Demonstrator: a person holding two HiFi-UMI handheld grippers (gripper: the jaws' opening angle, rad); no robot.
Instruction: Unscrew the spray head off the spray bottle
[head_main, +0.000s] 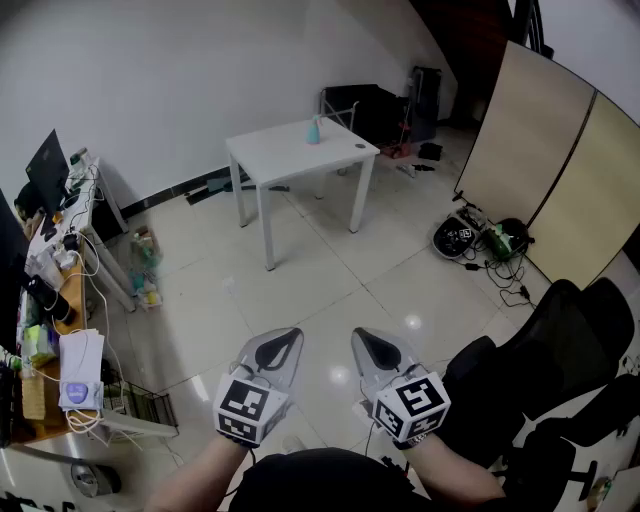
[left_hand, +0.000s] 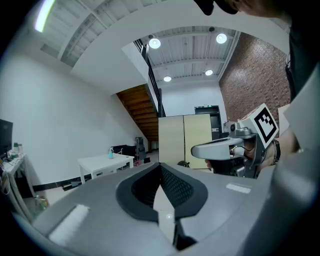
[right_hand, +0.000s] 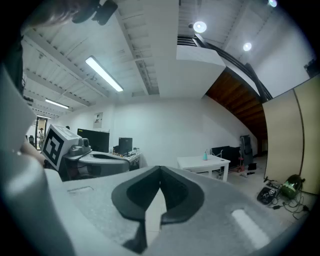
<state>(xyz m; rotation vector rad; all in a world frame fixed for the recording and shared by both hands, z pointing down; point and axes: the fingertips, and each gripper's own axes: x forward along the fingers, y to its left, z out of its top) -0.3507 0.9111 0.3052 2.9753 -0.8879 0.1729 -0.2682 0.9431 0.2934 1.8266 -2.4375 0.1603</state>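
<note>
Start of the task, seen from the head view: the person stands on the tiled floor (head_main: 330, 270), well apart from the white table (head_main: 285, 155) at the far wall. The spray bottle (head_main: 313, 131), small and teal, stands upright near the table's back edge. Beside it on the top lies only a small dark item too small to identify. The left gripper (head_main: 283, 338) and right gripper (head_main: 368, 340) are held side by side low in front of the body, pointing roughly level toward the table. In each gripper view the two jaws meet along a closed seam with nothing between them, so both claws are closed and empty. The bottle appears in both gripper views only as a distant shape on the table. At this range the spray head cannot be separated from the bottle body; it is judged to be in place, since nothing lies loose next to the bottle. No step of the task is done. What is left: closing the distance to the table, opening the jaws, gripping the bottle body with one claw and the head with the other, then turning the head off. A cluttered desk (head_main: 60, 300) lies to the left, a black chair (head_main: 560, 350) and tan panels (head_main: 560, 150) to the right; none stands in the path to the table.
</note>
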